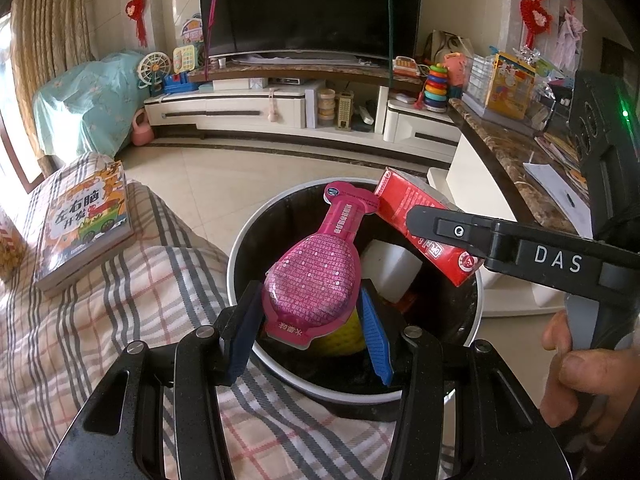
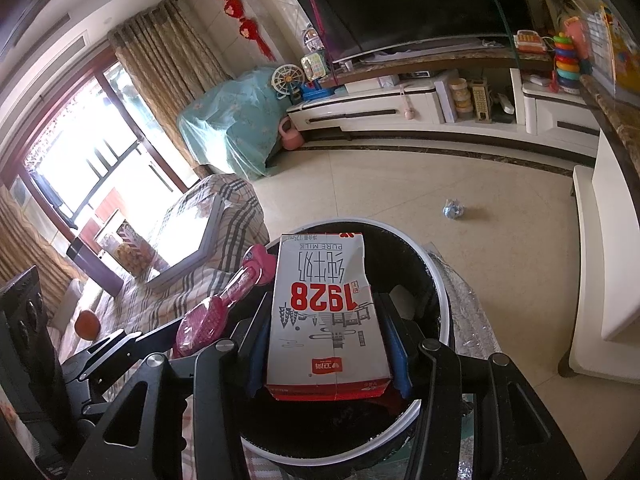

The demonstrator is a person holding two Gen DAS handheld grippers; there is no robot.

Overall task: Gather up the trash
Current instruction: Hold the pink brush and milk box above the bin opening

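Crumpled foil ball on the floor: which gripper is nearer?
Right. The right gripper, over the bin holding the milk carton, sits on the foil ball's side; the left gripper is farther, beside the sofa.

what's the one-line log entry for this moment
left gripper: shut on pink packet | right gripper: shut on milk carton | both over trash bin | not yet dropped

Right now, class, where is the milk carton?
The milk carton is clamped in the right gripper over the open trash bin, right of the pink packet held by the left gripper.
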